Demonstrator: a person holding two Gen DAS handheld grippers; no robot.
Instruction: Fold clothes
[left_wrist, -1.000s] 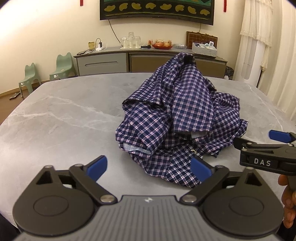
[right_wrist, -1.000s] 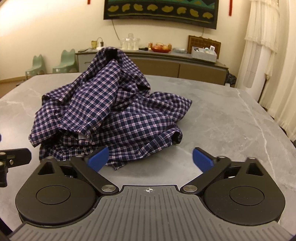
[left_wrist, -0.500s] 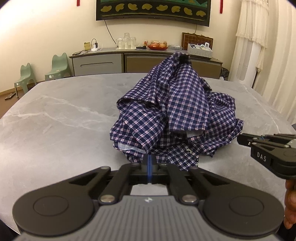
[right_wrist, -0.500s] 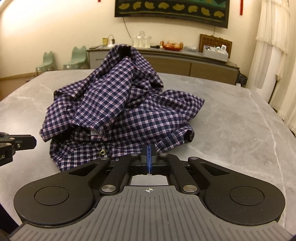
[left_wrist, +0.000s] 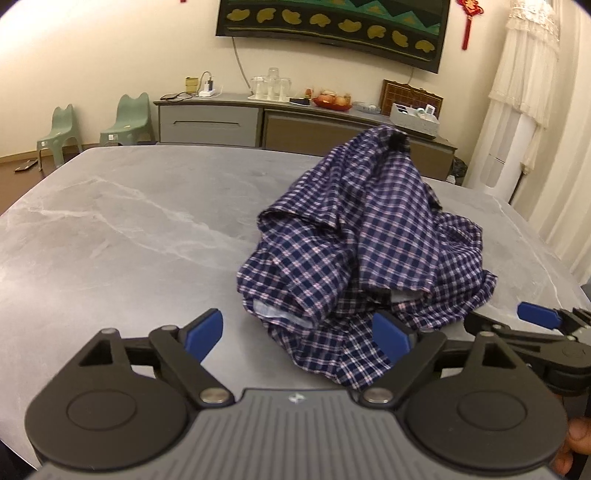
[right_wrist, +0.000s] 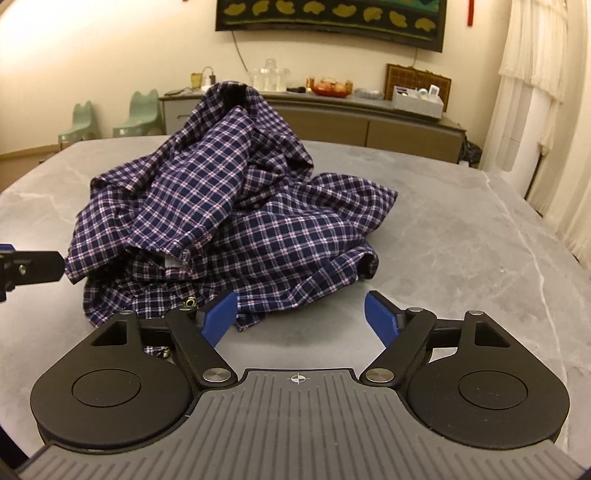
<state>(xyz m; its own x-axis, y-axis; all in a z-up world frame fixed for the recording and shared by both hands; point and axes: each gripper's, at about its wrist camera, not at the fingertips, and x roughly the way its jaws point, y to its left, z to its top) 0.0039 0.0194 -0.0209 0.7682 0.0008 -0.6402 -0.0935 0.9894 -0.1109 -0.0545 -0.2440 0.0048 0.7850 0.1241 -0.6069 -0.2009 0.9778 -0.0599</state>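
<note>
A crumpled navy plaid shirt (left_wrist: 364, 251) sits heaped on a grey marbled table (left_wrist: 122, 229), right of centre in the left wrist view and left of centre in the right wrist view, its highest fold peaking toward the upper part of each frame.

At the bottom of the left wrist view the left gripper (left_wrist: 297, 334) hovers over the near edge of the table, its blue-padded jaws opening wide; the right-hand pad stands in front of the shirt's lower hem, while mostly bare table shows between the two pads and nothing is gripped.

The right gripper (right_wrist: 300, 316) fills the bottom of its own view, jaws likewise opening, the left-hand pad just in front of the hem and bare table between the pads. It also shows at the right edge of the left wrist view, with fingertips (left_wrist: 576, 439) of the person's hand visible at lower right.

Behind the table, a grey sideboard (left_wrist: 236, 122) runs along a cream wall, and two green stools (left_wrist: 127, 122) stand at upper left.
</note>
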